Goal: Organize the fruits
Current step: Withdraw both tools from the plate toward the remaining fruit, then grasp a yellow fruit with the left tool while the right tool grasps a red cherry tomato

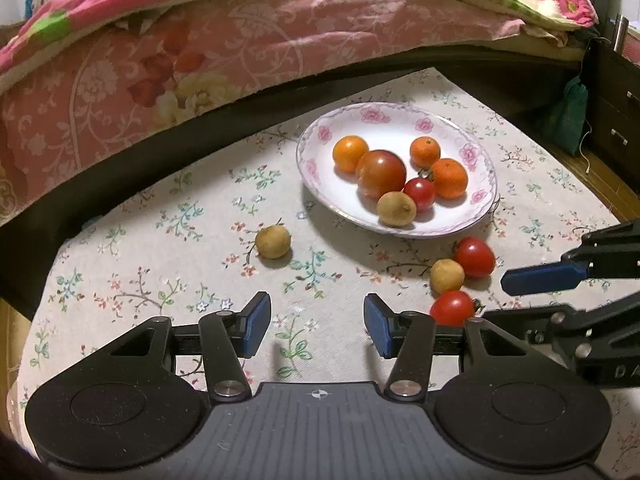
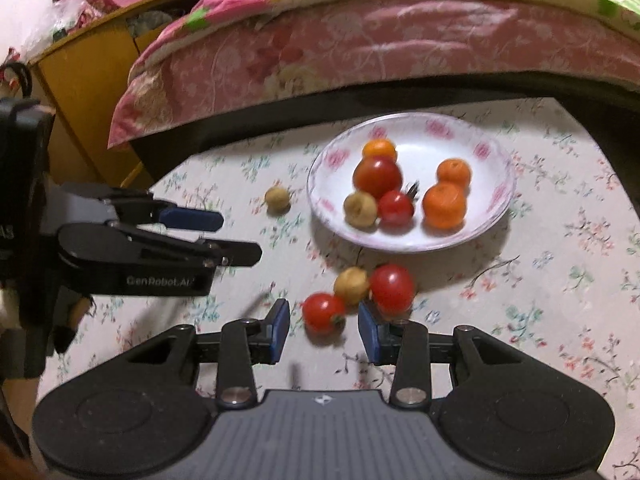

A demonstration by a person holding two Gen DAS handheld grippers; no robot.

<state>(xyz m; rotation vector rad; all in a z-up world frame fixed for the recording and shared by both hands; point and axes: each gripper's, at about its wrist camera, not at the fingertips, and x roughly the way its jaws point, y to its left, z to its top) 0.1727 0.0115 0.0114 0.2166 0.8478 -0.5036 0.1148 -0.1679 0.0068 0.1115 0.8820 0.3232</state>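
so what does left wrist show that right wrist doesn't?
Only the left wrist view: a dark drawer unit and a green bag at the far right, plus the right gripper seen from the side.

Only the right wrist view: a yellow wooden cabinet at the left, plus the left gripper from the side.

Both: the floral plate holding six fruits, four loose fruits on the tablecloth, including a lone brown fruit, and the pink bedding behind.

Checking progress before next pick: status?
Both grippers open, empty: left, right. Plate holds six fruits; four loose on cloth. Nearest tomato just ahead of right fingers. Nothing blocking.
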